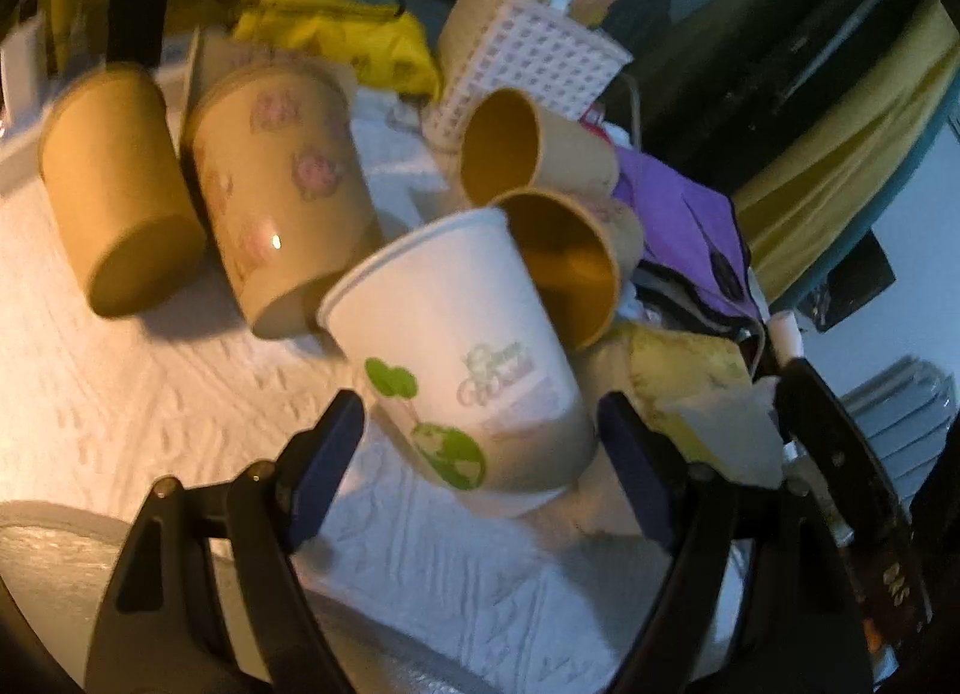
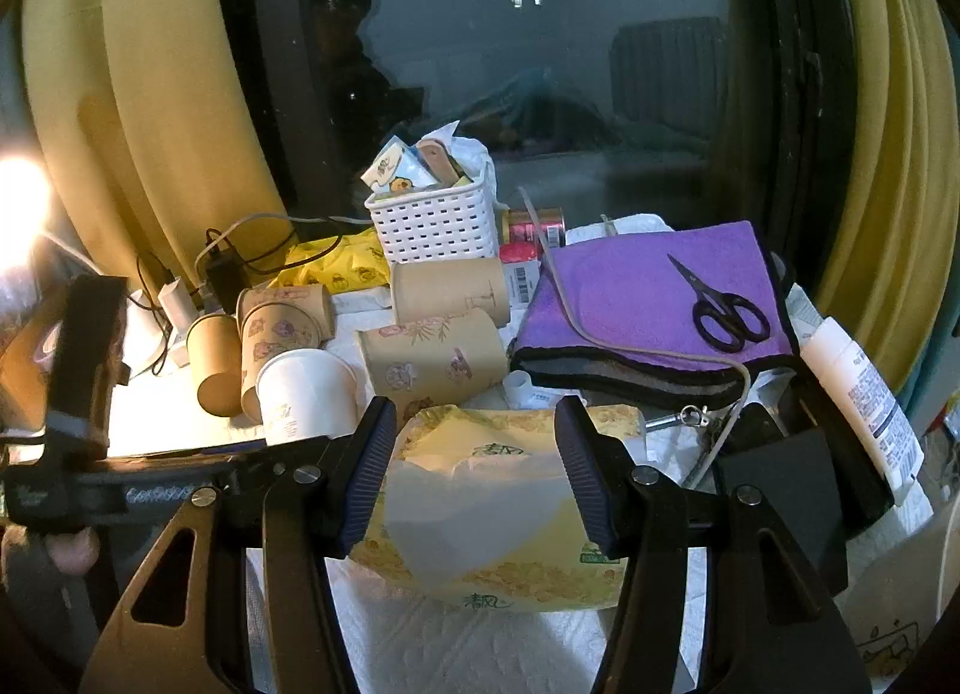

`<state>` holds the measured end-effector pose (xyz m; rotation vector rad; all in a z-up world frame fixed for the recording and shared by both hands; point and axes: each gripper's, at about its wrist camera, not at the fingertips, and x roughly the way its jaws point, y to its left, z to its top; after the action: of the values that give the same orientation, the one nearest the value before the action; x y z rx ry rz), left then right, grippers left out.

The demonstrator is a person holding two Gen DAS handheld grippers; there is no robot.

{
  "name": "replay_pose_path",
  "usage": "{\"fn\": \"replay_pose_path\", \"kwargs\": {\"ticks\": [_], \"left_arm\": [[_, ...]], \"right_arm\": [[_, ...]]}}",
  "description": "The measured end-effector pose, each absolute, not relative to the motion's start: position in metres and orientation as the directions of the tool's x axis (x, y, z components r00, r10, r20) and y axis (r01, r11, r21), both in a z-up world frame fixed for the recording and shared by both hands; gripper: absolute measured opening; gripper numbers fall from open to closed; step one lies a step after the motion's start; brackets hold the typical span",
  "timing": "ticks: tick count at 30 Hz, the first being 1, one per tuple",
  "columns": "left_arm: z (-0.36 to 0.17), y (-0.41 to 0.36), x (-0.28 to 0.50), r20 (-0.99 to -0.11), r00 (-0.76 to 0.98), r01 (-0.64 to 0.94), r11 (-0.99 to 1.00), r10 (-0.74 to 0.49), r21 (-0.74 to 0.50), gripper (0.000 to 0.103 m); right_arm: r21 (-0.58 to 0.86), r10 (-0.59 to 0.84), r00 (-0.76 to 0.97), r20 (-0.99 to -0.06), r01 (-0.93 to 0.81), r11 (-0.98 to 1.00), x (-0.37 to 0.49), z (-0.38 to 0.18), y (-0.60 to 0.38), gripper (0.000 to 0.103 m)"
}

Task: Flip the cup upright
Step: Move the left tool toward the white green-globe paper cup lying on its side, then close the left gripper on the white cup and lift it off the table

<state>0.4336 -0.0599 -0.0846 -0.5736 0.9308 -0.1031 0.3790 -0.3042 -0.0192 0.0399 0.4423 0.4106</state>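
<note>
A white paper cup with green print stands between the fingers of my left gripper, whose jaws are wide open with a gap on each side. It also shows in the right wrist view, standing mouth up. Two brown cups stand beside it to the left. Two more brown cups lie on their sides behind it, mouths toward the camera. My right gripper is open and empty over a yellow tissue pack.
A white lattice basket with packets stands behind the cups. A purple towel with black scissors lies at right. A white bottle, cables, and a dark window with yellow curtains surround the white-covered table.
</note>
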Motion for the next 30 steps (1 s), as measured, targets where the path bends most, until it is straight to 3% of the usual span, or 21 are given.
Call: {"fn": "replay_pose_path", "kwargs": {"ticks": [4, 13, 30], "left_arm": [[-0.086, -0.061, 0.439, -0.727, 0.601, -0.143, 0.851, -0.331, -0.506, 0.080], [-0.084, -0.064, 0.433, -0.713, 0.599, -0.094, 0.852, -0.364, -0.514, 0.067], [-0.047, -0.069, 0.334, -0.670, 0.657, 0.047, 0.906, -0.346, -0.422, 0.065]], "right_arm": [[0.124, 0.393, 0.823, -0.410, -0.377, 0.918, 0.378, -0.020, -0.304, 0.058], [0.117, 0.390, 0.823, -0.412, -0.376, 0.919, 0.364, -0.017, -0.300, 0.058], [0.101, 0.385, 0.841, -0.381, -0.376, 0.921, 0.301, 0.002, -0.290, 0.058]]}}
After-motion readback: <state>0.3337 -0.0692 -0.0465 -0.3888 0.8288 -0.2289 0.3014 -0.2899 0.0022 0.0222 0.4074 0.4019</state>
